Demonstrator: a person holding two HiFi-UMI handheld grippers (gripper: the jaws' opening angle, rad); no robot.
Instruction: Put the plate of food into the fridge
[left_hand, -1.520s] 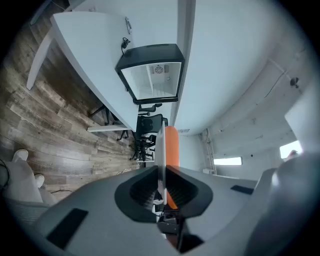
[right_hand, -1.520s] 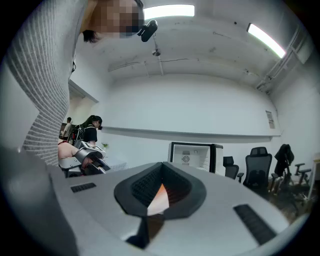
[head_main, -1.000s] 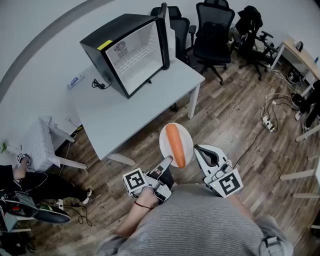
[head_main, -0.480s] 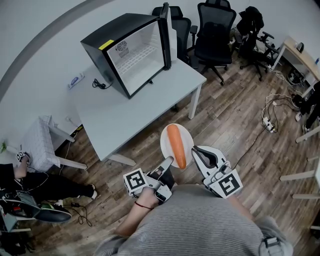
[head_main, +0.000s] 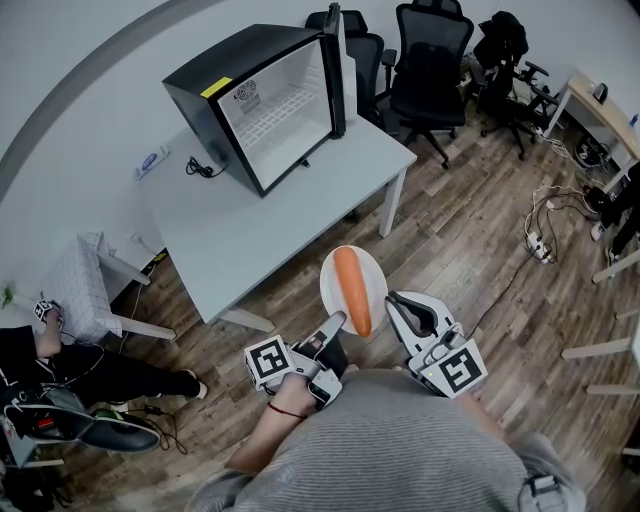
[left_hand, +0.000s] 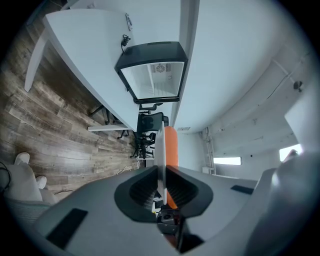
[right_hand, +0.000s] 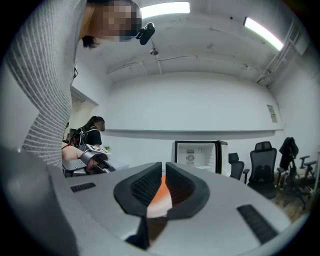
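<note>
A white plate (head_main: 335, 272) with a long orange carrot (head_main: 352, 290) on it hangs in the air over the wooden floor, just short of the white table (head_main: 250, 235). My left gripper (head_main: 334, 322) is shut on the plate's near-left rim; in the left gripper view the plate (left_hand: 161, 150) shows edge-on between the jaws of that gripper (left_hand: 162, 175), with the carrot (left_hand: 171, 147) beside it. My right gripper (head_main: 393, 300) is shut on the right rim, with the carrot (right_hand: 161, 192) visible between its jaws (right_hand: 163, 176). The black mini fridge (head_main: 215, 75) stands on the table's far end with its door (head_main: 337, 70) swung open.
Black office chairs (head_main: 430, 60) stand behind the table. A power strip (head_main: 152, 160) and the fridge cord lie on the table's left side. A white stool (head_main: 85, 290) and a seated person (head_main: 70, 375) are at the left. Cables (head_main: 540, 240) trail over the floor at the right.
Both grippers keep their hold on the plate, which stays at about the same place in front of me. The seated person's leg at the left has shifted a little.
</note>
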